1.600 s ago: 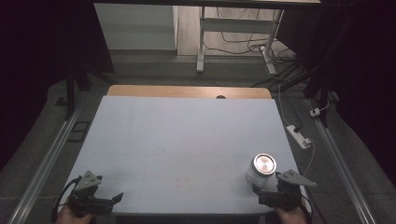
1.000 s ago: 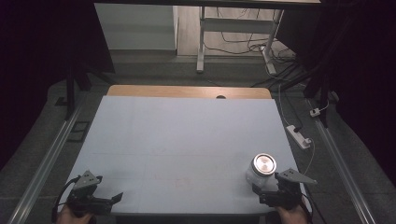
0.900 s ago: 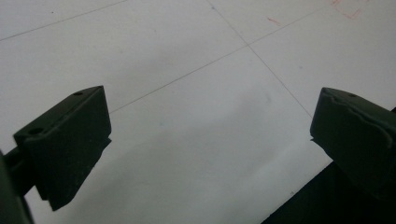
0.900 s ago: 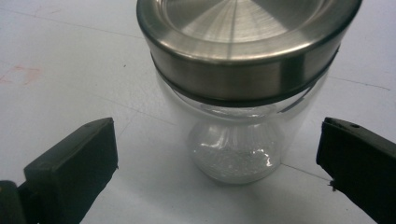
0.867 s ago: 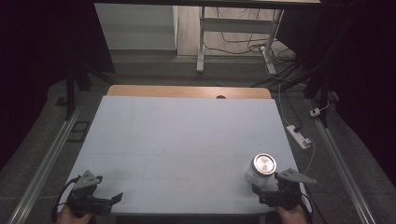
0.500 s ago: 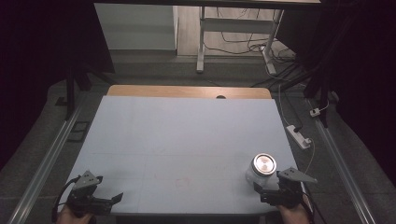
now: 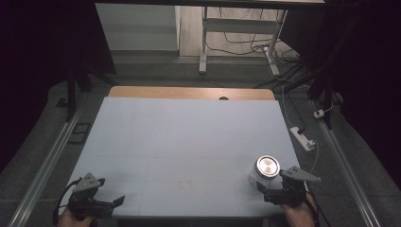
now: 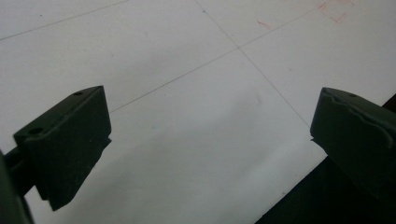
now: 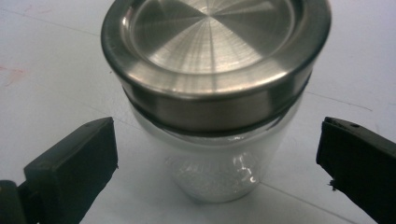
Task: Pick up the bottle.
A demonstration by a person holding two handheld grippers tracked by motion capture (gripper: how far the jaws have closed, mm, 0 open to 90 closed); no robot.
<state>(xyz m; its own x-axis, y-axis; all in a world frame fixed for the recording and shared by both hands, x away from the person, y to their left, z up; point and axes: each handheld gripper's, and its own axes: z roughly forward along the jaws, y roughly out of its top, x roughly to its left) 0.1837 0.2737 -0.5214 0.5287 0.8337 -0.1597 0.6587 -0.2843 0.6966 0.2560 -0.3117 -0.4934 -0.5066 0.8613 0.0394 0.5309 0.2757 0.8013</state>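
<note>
With its 2 jaws apart around the clear glass jar [image 9: 219, 163] with a brushed-steel lid [image 9: 215, 46], the right gripper [image 9: 219, 158] should, by this judgement, centre and close below the lid, while the left gripper [image 8: 210, 144] idles wide apart, near left.

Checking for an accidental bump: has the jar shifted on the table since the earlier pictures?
No. The jar stands at the same spot near the table's front right corner, with the right gripper open beside it.

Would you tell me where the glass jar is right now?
In the high view, the glass jar stands near the table's front right corner, just ahead of the open right gripper.
</note>
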